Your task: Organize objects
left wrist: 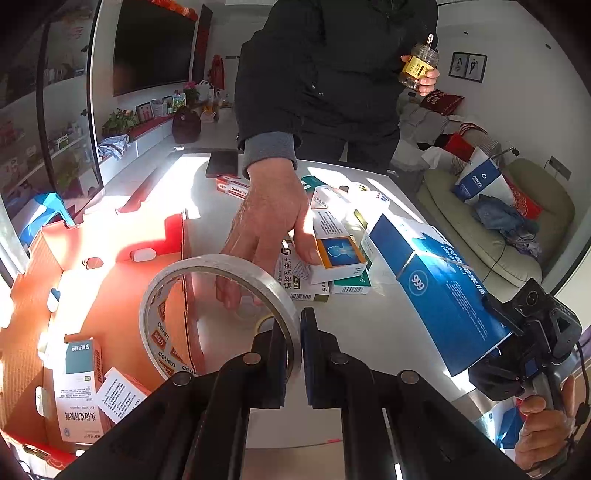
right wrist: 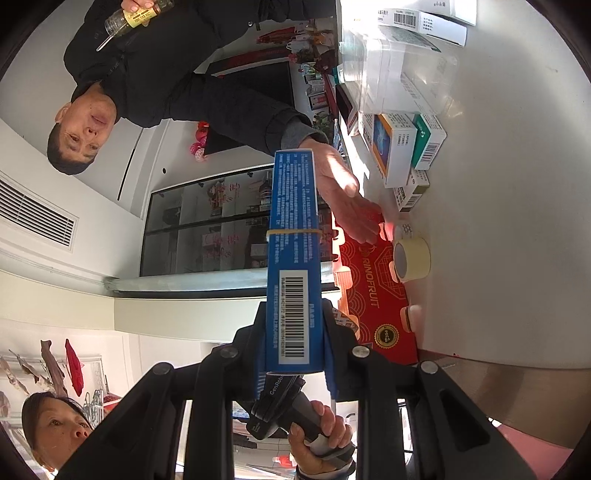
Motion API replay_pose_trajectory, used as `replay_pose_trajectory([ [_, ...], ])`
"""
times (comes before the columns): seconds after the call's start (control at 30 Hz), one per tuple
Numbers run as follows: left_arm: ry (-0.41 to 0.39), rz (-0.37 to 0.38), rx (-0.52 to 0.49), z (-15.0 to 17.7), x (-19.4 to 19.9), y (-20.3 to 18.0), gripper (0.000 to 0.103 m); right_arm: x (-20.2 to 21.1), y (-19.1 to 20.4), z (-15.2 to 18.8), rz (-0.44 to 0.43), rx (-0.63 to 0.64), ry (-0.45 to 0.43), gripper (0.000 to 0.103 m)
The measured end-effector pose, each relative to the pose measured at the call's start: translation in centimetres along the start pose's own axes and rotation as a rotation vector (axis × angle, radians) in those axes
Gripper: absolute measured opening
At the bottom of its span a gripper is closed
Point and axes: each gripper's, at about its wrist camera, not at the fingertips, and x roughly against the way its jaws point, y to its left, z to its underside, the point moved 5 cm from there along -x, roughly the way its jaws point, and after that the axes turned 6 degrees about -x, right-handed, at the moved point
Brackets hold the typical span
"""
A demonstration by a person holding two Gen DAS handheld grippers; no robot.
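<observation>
The left claw (left wrist: 293, 354) grips the tape roll (left wrist: 218, 314) by its thin wall, above the red box (left wrist: 110, 280). The right claw (right wrist: 293, 347) clamps the blue carton (right wrist: 293, 258). The roll may slip; the bystander's hand (left wrist: 273, 221), apparently close, risks collision.

My right claw (right wrist: 293, 332) is clamped on the barcode end of a long blue box (right wrist: 293, 236); a yellow rubber band (right wrist: 293, 231) rings it mid-length. View is rolled, so the white table (right wrist: 498, 221) fills the right side. On it: a roll of beige tape (right wrist: 412, 258), stacked medicine boxes (right wrist: 402, 151), a clear plastic container (right wrist: 391, 66). A red carton (right wrist: 373, 295) marked RINOFRUIT lies against the table edge. Another person's open hand (right wrist: 343, 199) reaches in past the box, just short of the tape; their other hand holds a small jar (right wrist: 135, 16).
</observation>
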Motion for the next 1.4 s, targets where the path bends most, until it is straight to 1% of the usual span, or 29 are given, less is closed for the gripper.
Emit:
replay_pose_trajectory([
  [0.17,-0.013,-0.061,-0.013,-0.2,0.5,0.7,0.006,-0.1,0.0,0.1,-0.009,-0.004,0.023,0.024],
  [0.27,-0.011,-0.084,-0.013,-0.2,0.5,1.2,0.006,-0.4,0.0,0.2,-0.01,-0.007,0.031,0.024],
  [0.87,-0.012,-0.127,-0.005,0.3,0.5,2.2,0.007,-1.3,0.3,0.8,0.006,-0.004,0.047,0.024],
  [1.23,-0.016,-0.133,0.001,0.4,0.5,2.4,0.007,-1.7,0.6,1.0,0.007,-0.005,0.048,0.024],
  [1.3,-0.025,-0.138,0.013,0.2,0.7,2.9,0.007,-1.8,0.6,1.0,0.009,-0.006,0.046,0.024],
  [1.4,-0.037,-0.168,0.047,-0.1,1.2,5.0,0.007,-1.8,0.5,1.2,0.011,-0.007,0.045,0.024],
])
